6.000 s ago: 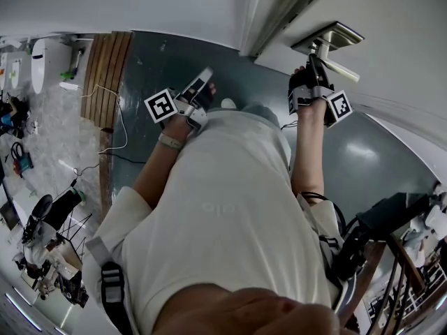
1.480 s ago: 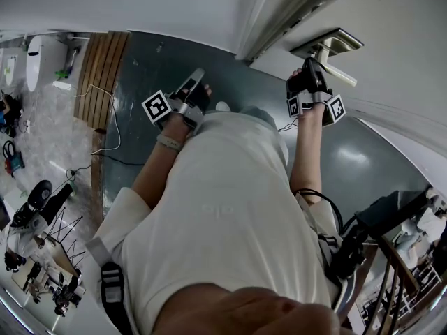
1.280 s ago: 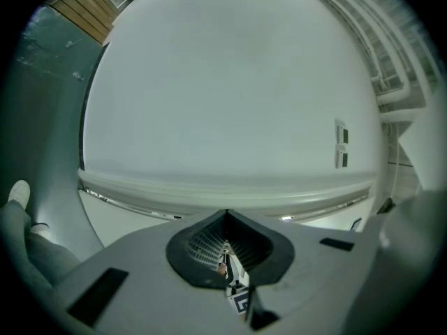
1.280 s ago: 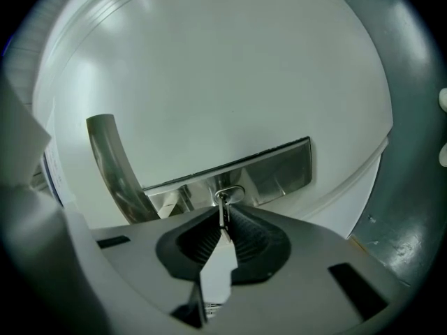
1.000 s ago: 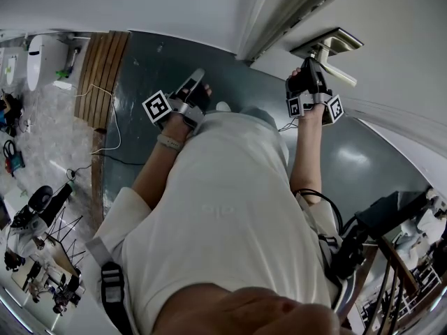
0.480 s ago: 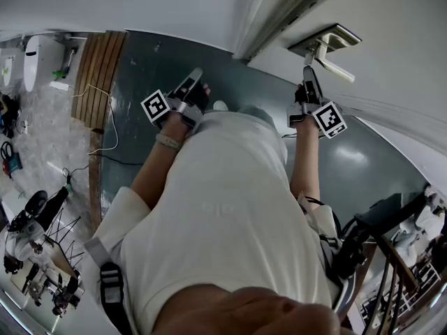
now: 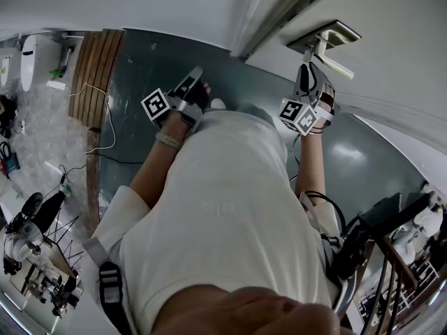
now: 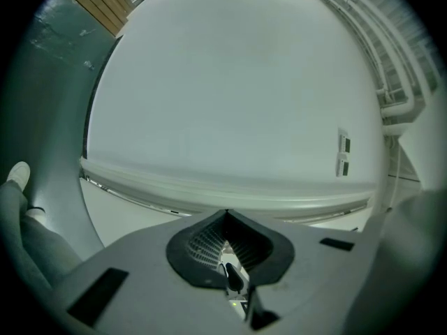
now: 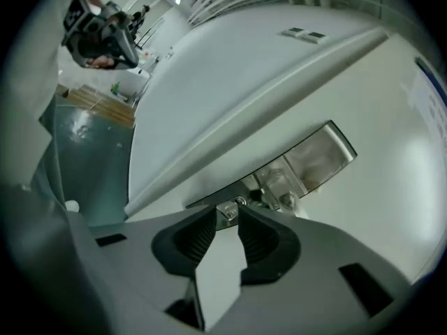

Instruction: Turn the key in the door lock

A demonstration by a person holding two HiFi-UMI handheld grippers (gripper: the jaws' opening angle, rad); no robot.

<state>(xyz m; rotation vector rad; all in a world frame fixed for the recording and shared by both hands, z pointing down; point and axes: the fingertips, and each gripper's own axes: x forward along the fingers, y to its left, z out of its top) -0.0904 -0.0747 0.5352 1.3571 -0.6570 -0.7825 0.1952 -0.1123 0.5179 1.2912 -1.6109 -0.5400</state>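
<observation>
Right gripper (image 9: pixel 227 209) is up at the lock plate (image 9: pixel 314 155) on the door (image 7: pixel 391 33), upper right of the head view. Its jaws are nipped in close on a small metal piece that looks like the key (image 9: pixel 228 217), sitting at the plate's lower end. So the reach and the grab look done. The turn itself? Can't call it, because nothing here shows how far the key has rotated. Left gripper (image 8: pixel 225 218), centre left of the head view, hangs away from the door, jaws pressed together and empty.
</observation>
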